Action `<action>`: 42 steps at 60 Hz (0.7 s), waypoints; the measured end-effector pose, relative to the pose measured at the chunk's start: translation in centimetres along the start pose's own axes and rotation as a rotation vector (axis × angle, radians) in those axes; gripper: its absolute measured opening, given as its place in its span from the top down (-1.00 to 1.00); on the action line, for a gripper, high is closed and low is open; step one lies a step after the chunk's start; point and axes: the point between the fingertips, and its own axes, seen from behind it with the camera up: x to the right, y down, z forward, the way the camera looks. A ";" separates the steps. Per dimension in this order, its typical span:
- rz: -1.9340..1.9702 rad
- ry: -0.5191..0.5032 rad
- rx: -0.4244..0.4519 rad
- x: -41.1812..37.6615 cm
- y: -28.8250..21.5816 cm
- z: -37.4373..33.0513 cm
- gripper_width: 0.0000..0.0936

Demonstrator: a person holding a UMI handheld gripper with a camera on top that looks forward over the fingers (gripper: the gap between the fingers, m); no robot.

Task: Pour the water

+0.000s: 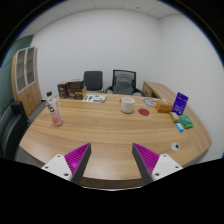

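Note:
A clear plastic water bottle (54, 108) with a white cap and pinkish lower part stands on the wooden table (105, 130), far ahead and left of my fingers. A white cup (128, 104) stands further back, ahead and slightly right. My gripper (112, 160) is open and empty, held above the table's near edge, with the magenta pads (74, 158) wide apart. Nothing is between the fingers.
Papers (96, 98) lie at the back of the table. A purple box (180, 102), a teal item (184, 124) and a small red object (145, 113) lie at the right. Two office chairs (108, 80) stand behind the table; a cabinet (26, 72) stands at the left.

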 end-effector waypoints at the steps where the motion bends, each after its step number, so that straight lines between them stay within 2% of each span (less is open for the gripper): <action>1: -0.002 -0.010 -0.003 -1.0 0.2 0.2 -0.84; 10: -0.022 -0.083 -0.001 -10.7 1.0 2.3 -0.83; 18: -0.017 -0.129 0.046 -19.5 -0.1 5.7 -0.83; 29: 0.022 -0.120 0.143 -28.3 -3.7 12.3 -0.84; 42: 0.051 -0.068 0.213 -32.4 -7.2 20.9 -0.81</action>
